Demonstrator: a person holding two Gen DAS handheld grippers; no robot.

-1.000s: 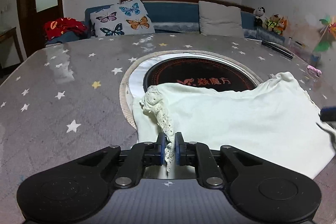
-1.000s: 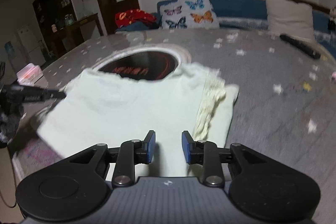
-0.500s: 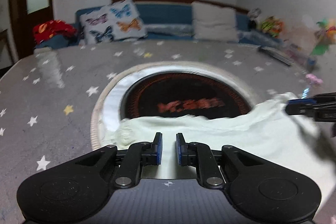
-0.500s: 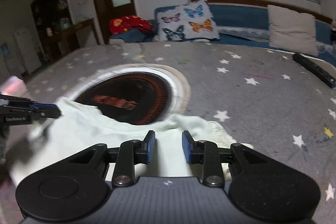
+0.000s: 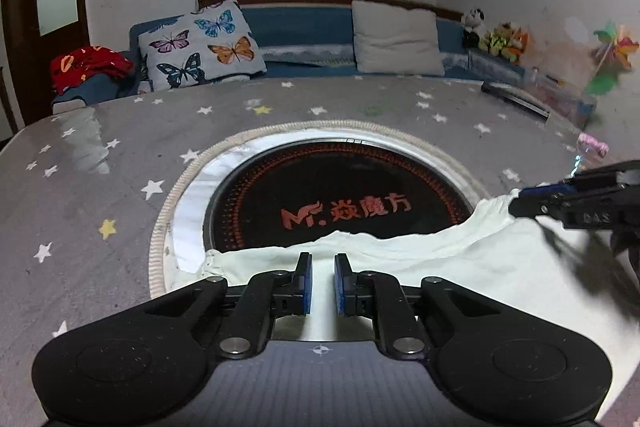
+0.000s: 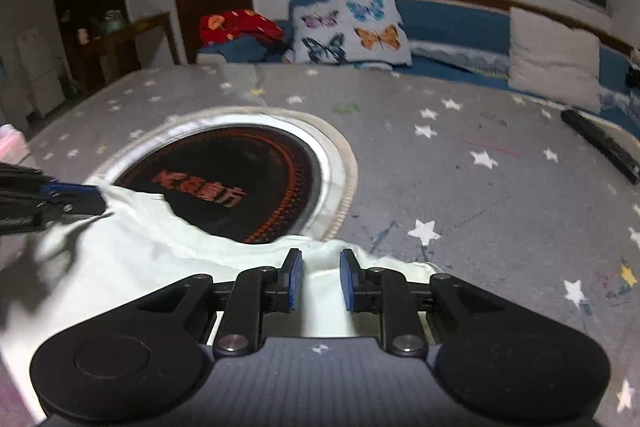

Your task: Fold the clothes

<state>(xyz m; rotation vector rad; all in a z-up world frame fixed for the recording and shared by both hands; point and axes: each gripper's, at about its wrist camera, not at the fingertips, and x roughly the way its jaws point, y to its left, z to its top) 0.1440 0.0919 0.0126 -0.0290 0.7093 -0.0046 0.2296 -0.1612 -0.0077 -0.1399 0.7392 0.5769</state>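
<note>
A pale cream garment (image 5: pixel 460 263) lies flat on the grey star-patterned table, its far edge overlapping the round black hotplate (image 5: pixel 340 199). My left gripper (image 5: pixel 322 283) is open over the garment's near left part, nothing between its blue pads. My right gripper (image 6: pixel 320 281) is open over the garment's (image 6: pixel 160 259) right part. Each gripper shows in the other's view: the right gripper (image 5: pixel 520 201) at the right edge, the left gripper (image 6: pixel 98 201) at the left edge, both at the cloth's far edge.
A black remote (image 6: pixel 600 143) lies on the table's far right. A pink item (image 5: pixel 592 147) sits near the right edge. Behind the table is a blue sofa with a butterfly pillow (image 5: pixel 200 43), a beige pillow (image 5: pixel 396 39) and red clothes (image 5: pixel 88 67).
My left gripper let go of the lacy fold it held and opened. The garment now lies flatter, nearer to me. Both grippers have moved forward over its far edge.
</note>
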